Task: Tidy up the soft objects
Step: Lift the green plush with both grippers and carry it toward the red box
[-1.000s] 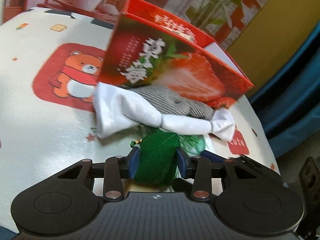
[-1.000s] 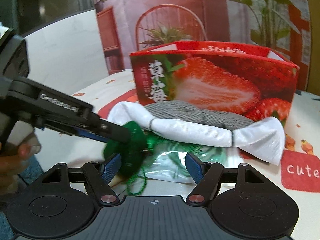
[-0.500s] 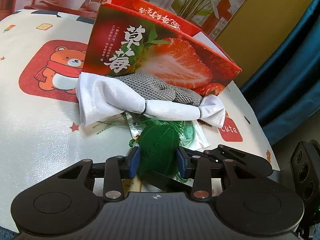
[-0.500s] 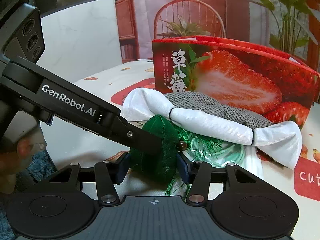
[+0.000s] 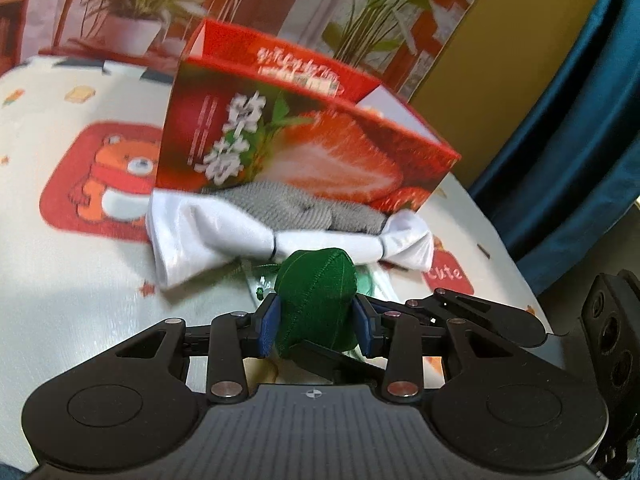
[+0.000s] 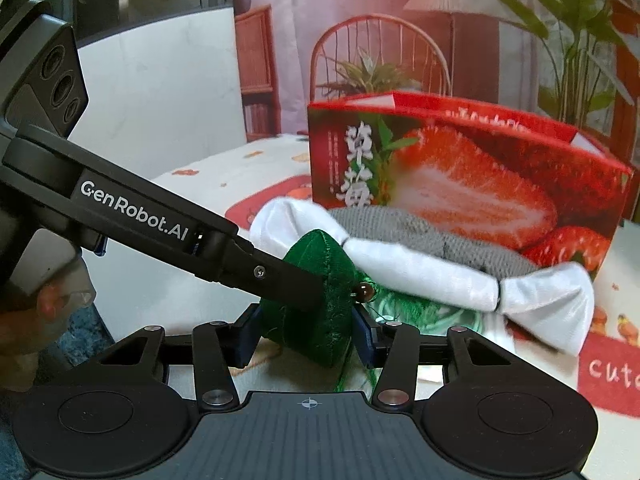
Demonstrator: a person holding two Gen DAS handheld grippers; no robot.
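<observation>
A green stuffed fabric pouch [image 5: 316,288] with a brown bead and green tassel hangs between both grippers, just in front of the white cloth bundle. My left gripper [image 5: 316,320] is shut on it, blue pads pressing both sides. In the right wrist view my right gripper [image 6: 306,334] is also shut on the pouch [image 6: 324,256], gripping its lower part. The left gripper's finger [image 6: 280,280] reaches in from the left across the pouch. The right gripper's finger [image 5: 332,358] shows under the pouch in the left wrist view.
A white cloth bundle [image 5: 224,232] tied with bands and a grey knitted piece [image 5: 304,208] lie against a red strawberry box [image 5: 304,152]. Green threads in a clear packet [image 6: 420,312] lie on the bear-print tablecloth [image 5: 112,176]. A hand [image 6: 52,304] holds the left gripper. A blue curtain [image 5: 580,120] hangs right.
My right gripper's jaws went from wide apart around the green pouch to pressed onto it. The left gripper kept its hold and rolled slightly.
</observation>
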